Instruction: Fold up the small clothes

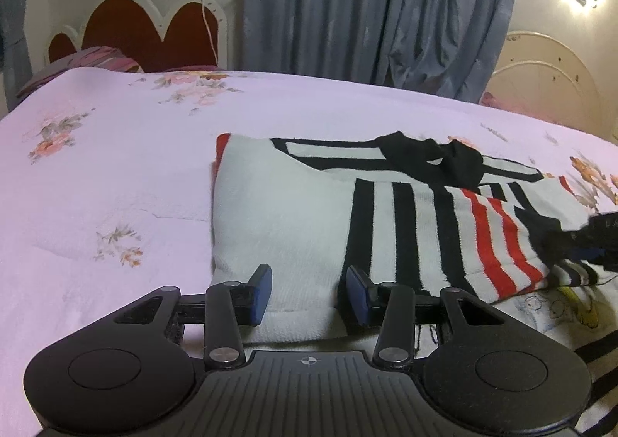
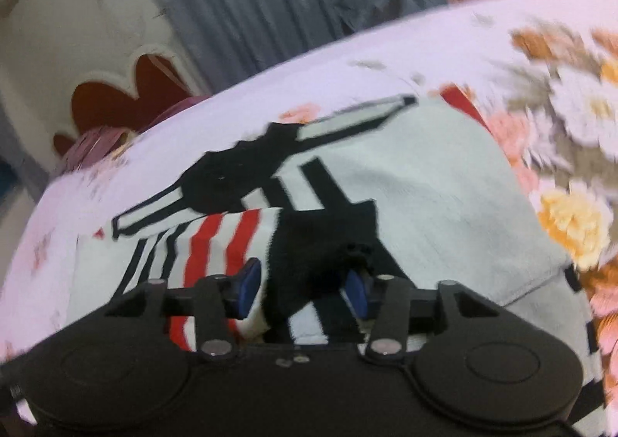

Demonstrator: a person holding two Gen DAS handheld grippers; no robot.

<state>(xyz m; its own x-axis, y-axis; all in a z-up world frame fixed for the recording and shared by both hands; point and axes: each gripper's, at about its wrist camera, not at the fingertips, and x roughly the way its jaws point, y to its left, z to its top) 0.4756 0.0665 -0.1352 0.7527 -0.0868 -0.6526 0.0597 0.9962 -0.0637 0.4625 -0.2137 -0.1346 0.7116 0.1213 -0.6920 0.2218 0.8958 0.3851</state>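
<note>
A white knit sweater (image 1: 286, 205) with black stripes, a black collar (image 1: 436, 159) and a red-striped sleeve (image 1: 498, 244) lies flat on the bed. In the left wrist view my left gripper (image 1: 309, 294) sits at the sweater's near white hem, partly closed, with the hem bunched between its blue pads. In the blurred right wrist view the same sweater (image 2: 444, 186) fills the middle. My right gripper (image 2: 303, 286) is low over it beside the red-striped sleeve (image 2: 216, 240). A fuzzy black fold of the sweater fills the gap between its pads.
The bed has a pale pink flowered sheet (image 1: 116, 166) with much bare room to the left. A cartoon-print cloth (image 1: 556, 305) lies under the sweater's near right corner. A red and white headboard (image 1: 146, 31), a pillow (image 1: 96, 56) and grey-blue curtains (image 1: 367, 12) stand behind.
</note>
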